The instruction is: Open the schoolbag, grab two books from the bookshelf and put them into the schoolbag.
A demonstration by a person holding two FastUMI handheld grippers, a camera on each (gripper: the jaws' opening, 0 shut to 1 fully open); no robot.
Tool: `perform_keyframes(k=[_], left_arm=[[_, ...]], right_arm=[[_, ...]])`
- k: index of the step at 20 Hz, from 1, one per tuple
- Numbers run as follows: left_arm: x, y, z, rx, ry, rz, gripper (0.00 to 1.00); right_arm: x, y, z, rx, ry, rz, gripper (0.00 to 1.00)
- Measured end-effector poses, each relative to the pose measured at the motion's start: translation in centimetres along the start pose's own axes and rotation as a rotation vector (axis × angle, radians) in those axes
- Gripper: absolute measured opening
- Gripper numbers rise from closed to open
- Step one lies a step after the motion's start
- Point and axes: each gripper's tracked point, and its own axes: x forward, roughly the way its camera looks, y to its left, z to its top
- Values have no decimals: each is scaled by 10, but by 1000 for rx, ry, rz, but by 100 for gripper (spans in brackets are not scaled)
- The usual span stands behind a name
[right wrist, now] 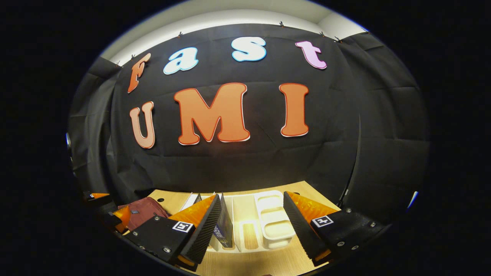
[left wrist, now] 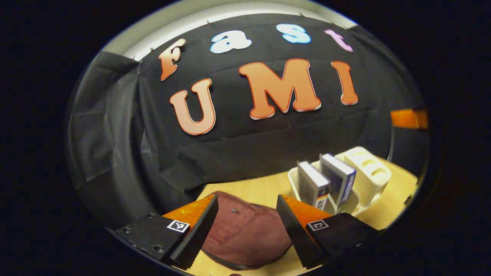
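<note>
My maroon schoolbag (left wrist: 245,230) lies flat and closed on the tabletop (left wrist: 249,191), nearest me. To its right, two blue-covered books (left wrist: 326,184) stand upright, side by side, in the cream bookshelf (left wrist: 368,172).

Table layout

Schoolbag (left wrist: 245,234) lies on the table (left wrist: 261,191), left of the bookshelf (left wrist: 368,172). Two books (left wrist: 326,182) stand upright, side by side, in the bookshelf's left part. Booth wall stands behind both.

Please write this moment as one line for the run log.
left hand-held gripper: open, over schoolbag | right hand-held gripper: open, before bookshelf | books: two upright in bookshelf | schoolbag: on table
</note>
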Motion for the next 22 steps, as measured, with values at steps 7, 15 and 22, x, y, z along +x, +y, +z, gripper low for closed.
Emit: perform_keyframes(k=[7, 15, 22], left_arm=[[13, -72, -137, 208, 300, -84, 96], [48, -108, -208, 363, 408, -117, 98], [59, -88, -230, 416, 478, -70, 98]], right_arm=[[-2, -54, -37, 8, 110, -103, 96], [-10, -81, -54, -69, 203, -122, 96], [-5, -67, -70, -62, 254, -53, 97]])
